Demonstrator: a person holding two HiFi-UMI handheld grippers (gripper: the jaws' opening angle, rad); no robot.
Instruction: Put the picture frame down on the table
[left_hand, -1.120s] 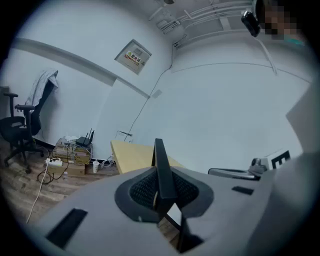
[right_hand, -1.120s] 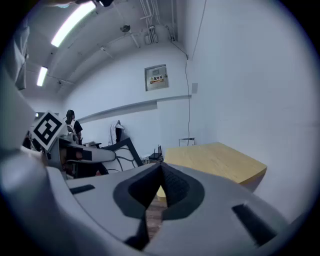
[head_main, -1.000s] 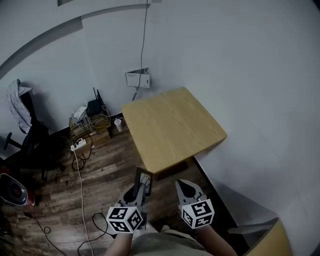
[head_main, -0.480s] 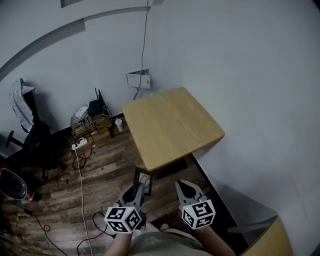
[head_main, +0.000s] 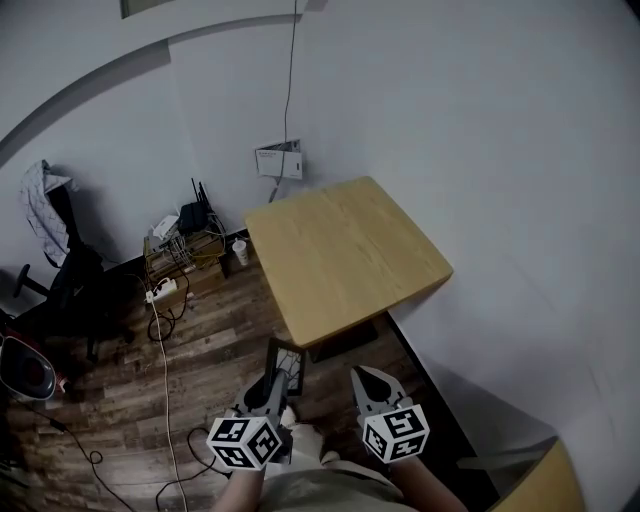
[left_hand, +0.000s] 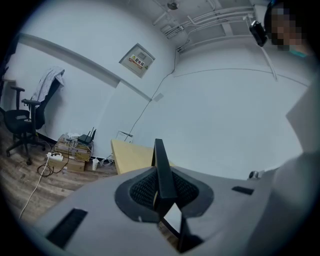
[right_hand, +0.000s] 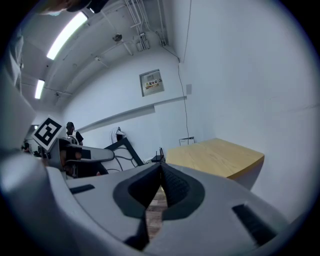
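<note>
A black picture frame (head_main: 287, 361) stands on edge between the jaws of my left gripper (head_main: 273, 388), which is shut on it. In the left gripper view the frame (left_hand: 161, 169) shows edge-on, rising out of the closed jaws. My right gripper (head_main: 363, 384) hangs beside it, shut with nothing in it; its pads (right_hand: 169, 186) meet. Both grippers are over the wooden floor, short of the near corner of the light wooden table (head_main: 340, 252). The table top (right_hand: 220, 156) is bare.
The table stands against a grey wall (head_main: 500, 150). To its left are a low box with a router and cables (head_main: 185, 248), a paper cup (head_main: 239, 250) and an office chair (head_main: 70, 285). Cables (head_main: 165, 370) run over the floor. Another table corner (head_main: 545, 485) shows at the bottom right.
Both grippers sit slightly lower in the head view, still side by side. The left one keeps its hold on the frame.
</note>
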